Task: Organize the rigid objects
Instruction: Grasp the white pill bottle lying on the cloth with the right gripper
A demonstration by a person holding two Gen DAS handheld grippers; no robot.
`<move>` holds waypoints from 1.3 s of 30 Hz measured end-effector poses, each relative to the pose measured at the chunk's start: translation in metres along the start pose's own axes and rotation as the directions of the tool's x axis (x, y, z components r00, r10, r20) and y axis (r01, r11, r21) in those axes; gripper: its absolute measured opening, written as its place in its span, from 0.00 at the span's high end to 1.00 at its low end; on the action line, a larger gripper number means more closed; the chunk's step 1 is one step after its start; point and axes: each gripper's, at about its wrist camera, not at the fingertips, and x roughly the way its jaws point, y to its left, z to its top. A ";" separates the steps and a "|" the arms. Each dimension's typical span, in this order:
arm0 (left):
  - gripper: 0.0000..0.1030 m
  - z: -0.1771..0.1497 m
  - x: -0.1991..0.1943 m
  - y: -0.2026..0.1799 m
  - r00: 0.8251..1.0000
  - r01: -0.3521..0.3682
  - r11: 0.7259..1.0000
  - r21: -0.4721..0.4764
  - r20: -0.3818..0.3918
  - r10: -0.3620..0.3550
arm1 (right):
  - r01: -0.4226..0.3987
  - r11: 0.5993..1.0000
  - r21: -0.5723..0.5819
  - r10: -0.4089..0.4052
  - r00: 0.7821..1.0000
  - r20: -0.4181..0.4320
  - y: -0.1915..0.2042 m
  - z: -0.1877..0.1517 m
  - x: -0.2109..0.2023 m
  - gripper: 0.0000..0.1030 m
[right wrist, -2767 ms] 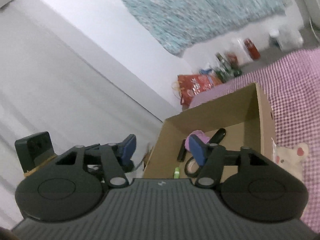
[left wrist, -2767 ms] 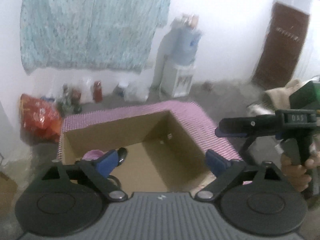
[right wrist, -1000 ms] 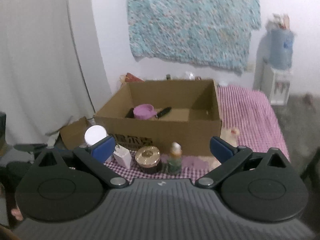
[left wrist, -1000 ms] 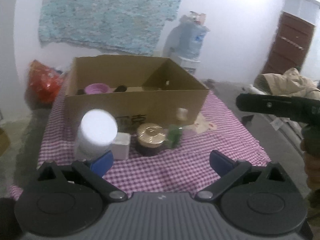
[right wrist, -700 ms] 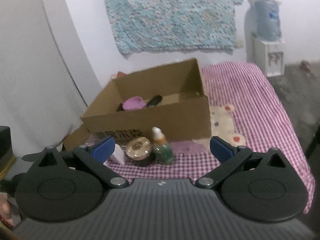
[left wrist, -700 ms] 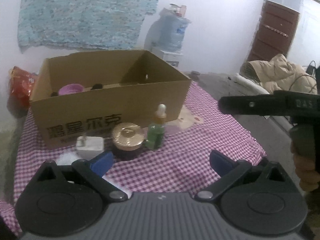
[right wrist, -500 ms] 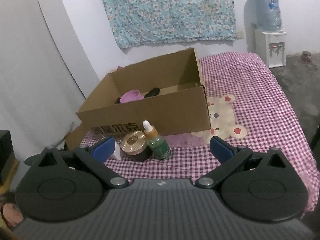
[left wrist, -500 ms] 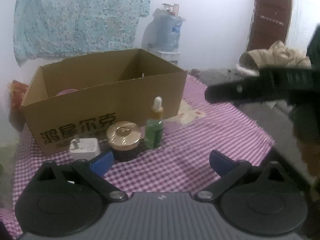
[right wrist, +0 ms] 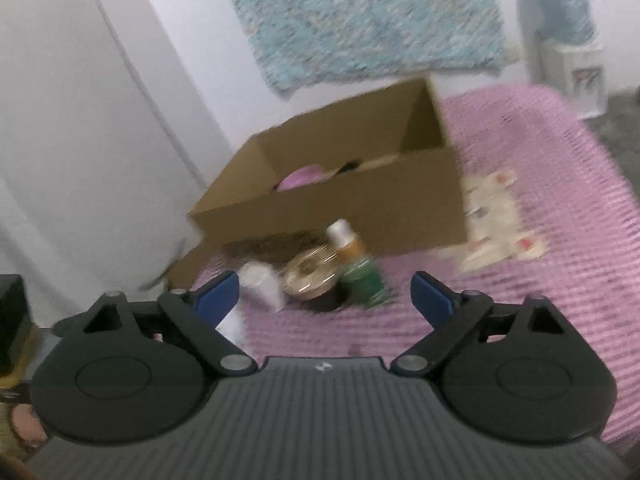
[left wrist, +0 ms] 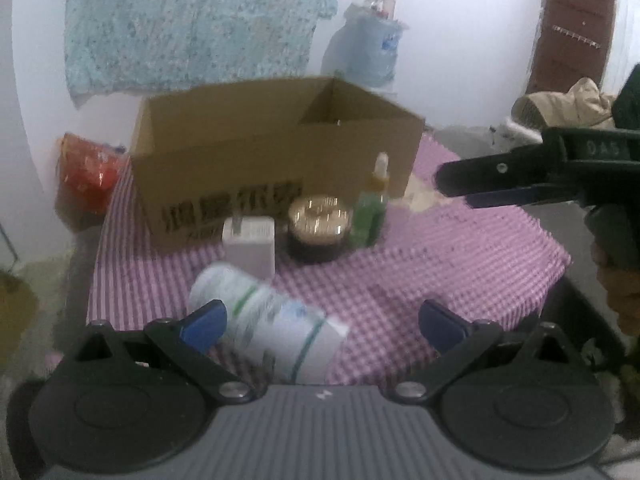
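An open cardboard box (left wrist: 276, 152) stands on the pink checked cloth (left wrist: 440, 264). In front of it stand a white plug block (left wrist: 250, 246), a gold-lidded jar (left wrist: 318, 228) and a green dropper bottle (left wrist: 372, 208). A white bottle (left wrist: 264, 328) lies tilted on its side just ahead of my left gripper (left wrist: 322, 322), which is open, its left pad beside the bottle. My right gripper (right wrist: 325, 296) points at the jar (right wrist: 312, 276) and the green bottle (right wrist: 360, 272). Its jaws are closing and stand apart short of both. A pink bowl (right wrist: 300, 178) sits inside the box (right wrist: 340, 200).
A red bag (left wrist: 88, 176) sits on the floor left of the table. A water dispenser (left wrist: 368, 56) stands at the back wall, a brown door (left wrist: 568, 32) at the far right. My right gripper (left wrist: 460, 190) reaches in from the right, over the cloth's right side.
Both grippers have come lower and nearer to the objects in front of the box. The white bottle now lies on its side by my left fingers. The right jaws have narrowed slightly.
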 end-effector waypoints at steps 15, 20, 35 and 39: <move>0.40 -0.026 0.029 0.017 0.995 -0.005 0.994 -0.109 -0.104 -0.006 | -0.184 0.967 0.176 0.229 0.930 -0.287 0.020 -0.035 0.108 0.46; 0.47 -0.029 0.017 0.024 0.996 0.008 0.990 -0.140 -0.083 -0.020 | -0.188 0.961 0.202 0.245 0.919 -0.309 0.031 -0.044 0.108 0.48; 0.45 0.008 -0.008 0.037 0.999 0.039 0.990 -0.135 0.040 -0.034 | -0.270 0.937 0.223 0.318 0.922 -0.221 0.054 -0.004 0.092 0.48; 0.40 0.006 0.001 0.043 0.999 0.044 0.988 -0.147 0.010 -0.043 | -0.239 0.944 0.226 0.287 0.934 -0.211 0.049 0.001 0.096 0.48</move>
